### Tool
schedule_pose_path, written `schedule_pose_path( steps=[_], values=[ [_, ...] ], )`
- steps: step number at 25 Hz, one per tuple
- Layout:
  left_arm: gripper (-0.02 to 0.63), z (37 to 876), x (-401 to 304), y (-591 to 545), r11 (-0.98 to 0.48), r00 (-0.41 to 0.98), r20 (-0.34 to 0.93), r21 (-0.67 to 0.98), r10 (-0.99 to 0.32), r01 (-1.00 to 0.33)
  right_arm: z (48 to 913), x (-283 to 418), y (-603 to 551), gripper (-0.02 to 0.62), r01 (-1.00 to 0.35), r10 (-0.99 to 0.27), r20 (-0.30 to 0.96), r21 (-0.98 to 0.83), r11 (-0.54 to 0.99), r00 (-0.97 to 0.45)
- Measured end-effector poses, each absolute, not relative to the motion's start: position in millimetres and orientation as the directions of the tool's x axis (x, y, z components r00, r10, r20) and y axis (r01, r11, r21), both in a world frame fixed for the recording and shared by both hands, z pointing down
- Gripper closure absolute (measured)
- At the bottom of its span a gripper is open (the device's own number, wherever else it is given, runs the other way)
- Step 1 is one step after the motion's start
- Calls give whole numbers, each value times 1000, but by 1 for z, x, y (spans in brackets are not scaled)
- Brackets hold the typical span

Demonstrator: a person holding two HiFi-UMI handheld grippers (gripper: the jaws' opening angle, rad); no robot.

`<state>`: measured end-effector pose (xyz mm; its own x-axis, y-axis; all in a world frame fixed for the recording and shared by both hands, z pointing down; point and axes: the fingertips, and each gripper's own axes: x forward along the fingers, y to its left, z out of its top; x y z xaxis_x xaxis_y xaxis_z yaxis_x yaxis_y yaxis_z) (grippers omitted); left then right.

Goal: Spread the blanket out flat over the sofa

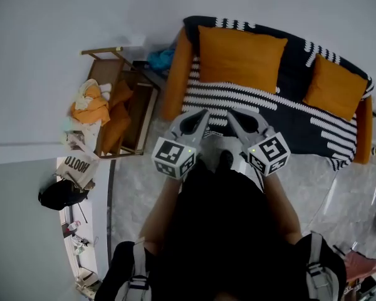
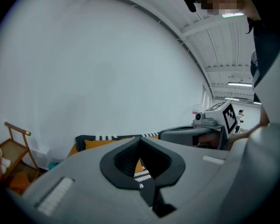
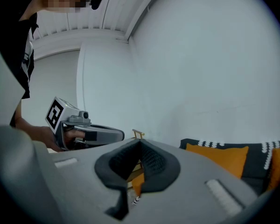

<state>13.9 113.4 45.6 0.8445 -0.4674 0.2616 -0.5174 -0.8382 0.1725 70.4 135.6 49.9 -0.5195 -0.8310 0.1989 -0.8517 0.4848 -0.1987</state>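
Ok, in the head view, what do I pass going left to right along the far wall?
Wooden rack → orange sofa arm → large orange cushion → small orange cushion → other sofa arm.

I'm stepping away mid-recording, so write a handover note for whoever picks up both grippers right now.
Left gripper: jaws shut, nothing in them, raised in front of the sofa.
Right gripper: the same, close beside the left.
Blanket: spread across the sofa's seat and back, with two orange cushions on it.
Done: the spreading looks finished.
Left: probably only a check of the front right corner, which hangs over the edge.
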Motion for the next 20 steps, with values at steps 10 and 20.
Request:
schedule_pose_path(
  steps=[10, 20],
  values=[
    [594, 44, 15, 120, -835, 841, 255, 167, -476, -524, 52, 73, 139, 594, -850, -827, 201, -191, 492, -524],
    [594, 43, 23, 124, -837, 843, 254, 165, -474, -521, 51, 78, 142, 594, -851, -829, 197, -178, 494, -523]
  ],
)
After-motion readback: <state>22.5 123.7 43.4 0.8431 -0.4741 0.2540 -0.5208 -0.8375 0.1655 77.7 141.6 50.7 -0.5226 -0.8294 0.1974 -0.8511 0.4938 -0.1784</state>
